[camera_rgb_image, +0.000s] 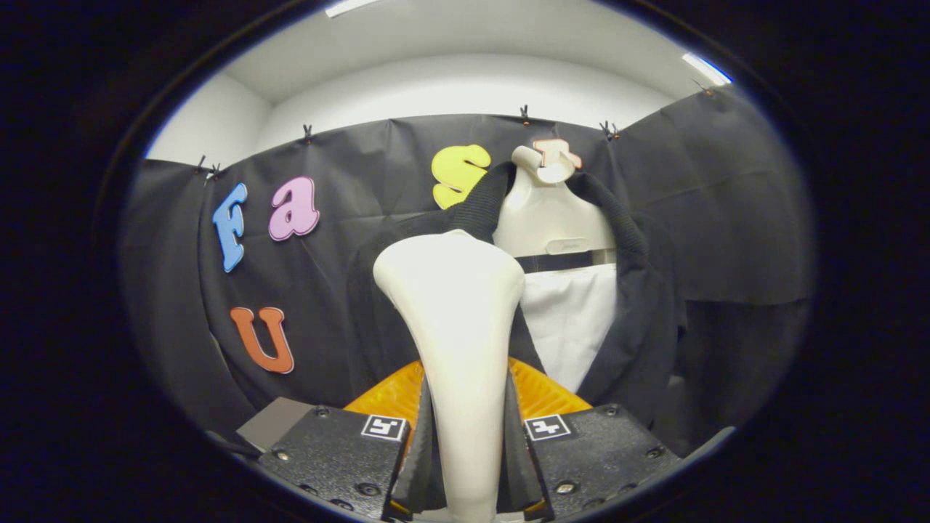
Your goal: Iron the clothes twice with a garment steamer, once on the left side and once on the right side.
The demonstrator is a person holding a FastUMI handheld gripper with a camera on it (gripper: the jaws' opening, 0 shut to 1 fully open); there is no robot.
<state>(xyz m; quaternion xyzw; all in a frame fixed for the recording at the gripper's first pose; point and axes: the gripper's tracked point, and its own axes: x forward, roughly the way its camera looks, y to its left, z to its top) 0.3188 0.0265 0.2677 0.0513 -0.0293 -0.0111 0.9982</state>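
The gripper [465,465] was seen with its jaws closed on the garment steamer [456,341], both fingers pressed against the sides of its slim handle. The steamer was of smooth, glossy cream plastic, narrow where it was held and flaring upward into a broad, rounded head. That head was held up against the left front panel of the black jacket [639,319], though actual contact could not be told. The jacket, of matte woven cloth with a ribbed collar, was hung open on a smooth cream mannequin bust [552,218]; a white, finely creased fabric [570,319] was exposed between its two front edges. An orange ridged surface [396,396] was visible just beyond the fingers. To the right of the steamer head, the white panel and the jacket's right front lay unobstructed; to the left, only the draped black cloth wall [327,290] was seen behind.
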